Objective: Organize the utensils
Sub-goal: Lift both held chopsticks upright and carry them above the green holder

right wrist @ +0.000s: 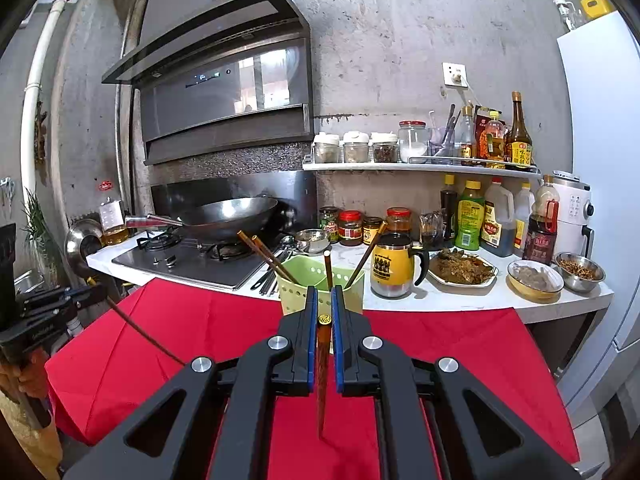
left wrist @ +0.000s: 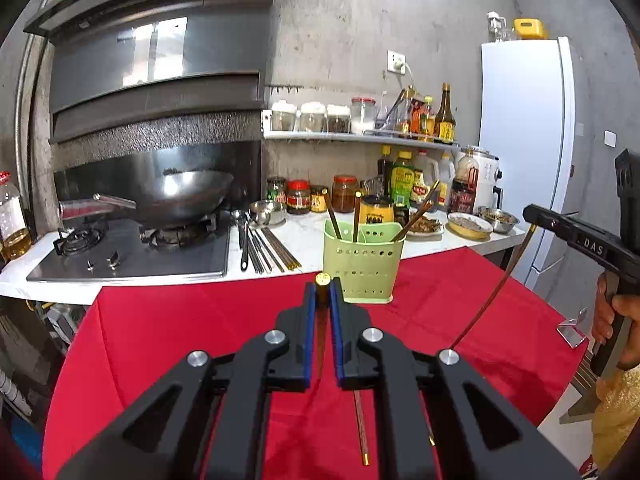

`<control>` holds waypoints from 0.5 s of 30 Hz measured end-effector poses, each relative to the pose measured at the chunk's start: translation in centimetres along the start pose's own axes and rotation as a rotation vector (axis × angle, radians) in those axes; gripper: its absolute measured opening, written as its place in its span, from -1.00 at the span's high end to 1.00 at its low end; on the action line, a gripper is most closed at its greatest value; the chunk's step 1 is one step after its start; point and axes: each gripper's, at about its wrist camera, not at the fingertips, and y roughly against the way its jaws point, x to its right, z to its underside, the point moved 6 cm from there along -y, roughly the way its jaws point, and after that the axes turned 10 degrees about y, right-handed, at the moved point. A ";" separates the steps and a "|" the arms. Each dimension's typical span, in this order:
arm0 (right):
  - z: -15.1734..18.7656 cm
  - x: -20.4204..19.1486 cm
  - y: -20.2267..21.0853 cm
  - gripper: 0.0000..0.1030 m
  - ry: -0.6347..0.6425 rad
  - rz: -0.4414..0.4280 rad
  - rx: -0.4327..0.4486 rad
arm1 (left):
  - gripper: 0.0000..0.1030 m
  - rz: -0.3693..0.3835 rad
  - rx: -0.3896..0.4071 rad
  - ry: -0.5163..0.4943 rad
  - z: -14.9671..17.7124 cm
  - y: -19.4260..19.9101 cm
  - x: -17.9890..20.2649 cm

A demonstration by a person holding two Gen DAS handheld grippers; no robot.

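I hold one gold-capped brown wooden chopstick [left wrist: 322,280] clamped upright in each closed hand-held gripper [left wrist: 323,304], near the perforated pale-green plastic holder [left wrist: 362,264], ready for insertion.

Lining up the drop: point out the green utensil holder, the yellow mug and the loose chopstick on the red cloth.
green utensil holder [left wrist: 362,268], left wrist view, perforated front wall
yellow mug [right wrist: 390,268], right wrist view, body
loose chopstick [left wrist: 361,428], left wrist view, shaft

Loose chopstick [left wrist: 361,424] partly behind left gripper [left wrist: 322,285]
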 end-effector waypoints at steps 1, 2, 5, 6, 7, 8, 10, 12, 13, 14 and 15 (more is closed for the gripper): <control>-0.2 0.1 -0.3 0.86 -0.002 -0.001 -0.003 | 0.86 -0.005 -0.007 0.002 -0.1 -0.1 0.0; -0.3 0.2 -0.5 0.86 -0.001 -0.001 -0.004 | 0.86 -0.012 -0.012 0.005 -0.3 -0.3 -0.2; -0.5 0.2 -1.0 0.86 0.003 0.001 -0.004 | 0.86 -0.013 -0.010 0.001 -0.9 -0.1 -0.2; -0.5 0.2 -1.0 0.86 0.003 0.001 -0.002 | 0.86 -0.012 -0.009 0.000 -1.0 0.0 -0.2; -0.5 0.1 -1.1 0.86 0.004 0.001 0.000 | 0.86 -0.009 -0.007 -0.004 -1.0 0.0 -0.1; -0.5 0.1 -1.2 0.85 0.006 0.004 0.002 | 0.86 -0.009 -0.007 -0.007 -1.0 0.0 -0.1; -0.6 0.0 -1.5 0.85 0.008 0.005 0.004 | 0.86 -0.001 -0.009 -0.007 -0.9 -0.4 0.1; -0.7 0.0 -1.8 0.85 0.010 0.008 0.003 | 0.86 0.003 -0.015 -0.003 -0.9 -0.9 0.1; -0.7 0.1 -1.8 0.85 0.011 0.009 0.003 | 0.86 0.001 -0.015 0.002 -0.9 -1.0 0.0; -0.8 0.1 -1.9 0.85 0.010 0.011 0.002 | 0.86 0.002 -0.015 0.003 -0.9 -1.2 0.1; -0.8 0.1 -1.9 0.85 0.010 0.008 0.002 | 0.86 0.002 -0.016 0.000 -1.0 -1.2 0.1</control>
